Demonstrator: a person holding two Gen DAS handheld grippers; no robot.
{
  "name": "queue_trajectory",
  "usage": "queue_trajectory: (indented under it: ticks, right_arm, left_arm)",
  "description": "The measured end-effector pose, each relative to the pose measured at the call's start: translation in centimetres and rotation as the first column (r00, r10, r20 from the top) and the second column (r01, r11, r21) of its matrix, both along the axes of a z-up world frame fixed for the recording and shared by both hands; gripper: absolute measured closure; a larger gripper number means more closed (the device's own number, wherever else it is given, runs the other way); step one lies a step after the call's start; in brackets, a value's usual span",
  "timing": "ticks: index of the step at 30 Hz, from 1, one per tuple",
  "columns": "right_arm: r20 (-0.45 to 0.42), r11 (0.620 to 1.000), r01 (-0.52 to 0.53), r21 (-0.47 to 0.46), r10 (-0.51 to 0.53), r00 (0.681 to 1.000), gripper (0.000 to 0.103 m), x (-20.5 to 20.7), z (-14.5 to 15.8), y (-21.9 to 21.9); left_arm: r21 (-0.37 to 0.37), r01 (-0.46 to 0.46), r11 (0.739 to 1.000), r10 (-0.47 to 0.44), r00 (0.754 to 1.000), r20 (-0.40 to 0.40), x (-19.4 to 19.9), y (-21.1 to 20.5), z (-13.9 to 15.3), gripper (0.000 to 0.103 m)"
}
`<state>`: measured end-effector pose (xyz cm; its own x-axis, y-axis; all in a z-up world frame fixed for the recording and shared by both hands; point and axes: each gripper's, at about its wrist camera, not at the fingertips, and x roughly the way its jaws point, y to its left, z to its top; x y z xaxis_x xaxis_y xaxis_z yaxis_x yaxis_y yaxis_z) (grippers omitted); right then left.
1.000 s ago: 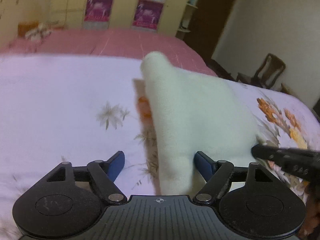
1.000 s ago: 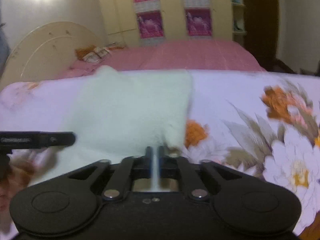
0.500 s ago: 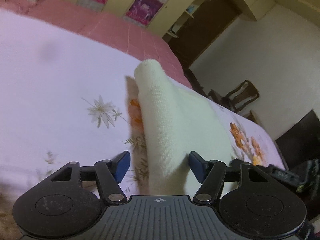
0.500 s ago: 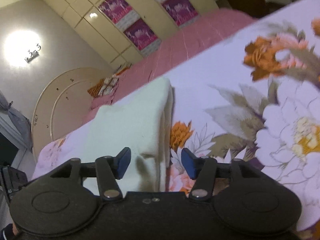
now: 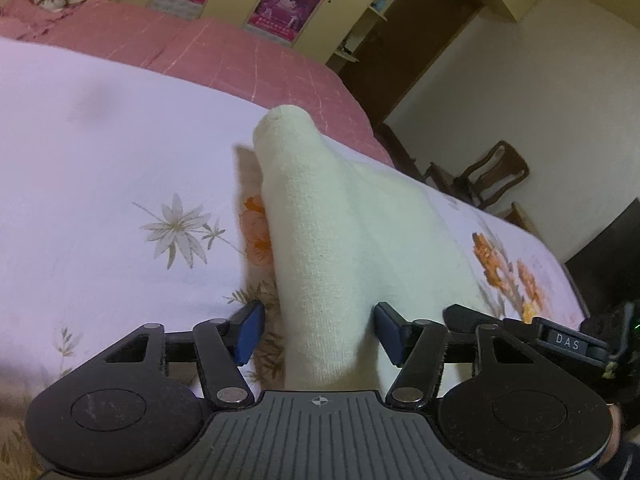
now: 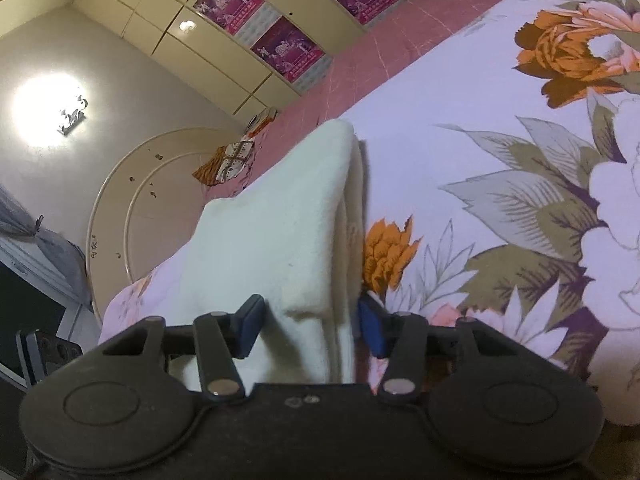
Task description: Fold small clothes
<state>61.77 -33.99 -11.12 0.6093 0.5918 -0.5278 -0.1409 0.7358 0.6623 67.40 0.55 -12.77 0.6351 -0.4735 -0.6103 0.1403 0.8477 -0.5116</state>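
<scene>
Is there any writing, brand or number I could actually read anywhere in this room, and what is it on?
"DAS": white letters on a small dark label on the right gripper, seen at the right edge of the left wrist view.
Purple posters on the cupboard doors carry small print, too blurred to read in either view.
Nothing readable on the cream garment or the floral bedsheet.

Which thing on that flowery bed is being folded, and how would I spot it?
Find the big bed with the floral sheet over a pink blanket. On the sheet lies a plain cream knitted garment, folded over. It alone has no flower print.
</scene>
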Motion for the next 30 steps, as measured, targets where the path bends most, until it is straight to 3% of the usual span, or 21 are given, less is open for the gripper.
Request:
queue_trajectory:
  ticks: [2, 5, 11, 16, 22, 30]
  right_arm:
    - [0.016, 0.996, -0.008, -0.090, 0.010, 1.000, 0.055, 0.0, 0.6, 1.4]
    - [0.045, 0.979, -0.007, -0.202, 0.016, 0.999, 0.062, -0.4, 1.4, 3.0]
    - [0.093, 0.957, 0.027, -0.289, 0.000, 0.996, 0.070, -1.8, 2.2, 4.6]
    - [0.126, 0.917, 0.033, -0.397, 0.019, 0.992, 0.073, -2.5, 3.1, 6.2]
    - [0.159, 0.888, 0.034, -0.459, 0.045, 0.986, 0.074, -3.2, 4.1, 7.6]
    - [0.209, 0.883, 0.044, -0.468, 0.062, 0.976, 0.074, -4.0, 5.9, 9.1]
  left_arm:
    - [0.009, 0.008, 1.000, -0.008, 1.000, 0.002, 0.1, -0.6, 0.2, 0.057]
    - [0.056, 0.007, 0.998, -0.008, 1.000, 0.009, 0.2, -1.4, 0.8, 0.058]
    - [0.108, 0.023, 0.994, -0.027, 0.999, 0.030, -0.2, -1.5, 1.7, 0.064]
    - [0.145, 0.010, 0.989, -0.019, 0.998, 0.060, -0.9, -1.9, 2.5, 0.066]
    - [0.155, 0.001, 0.988, -0.015, 0.996, 0.092, -1.9, -1.6, 3.3, 0.068]
    - [0.170, -0.012, 0.985, -0.014, 0.989, 0.150, -4.1, 0.1, 5.4, 0.069]
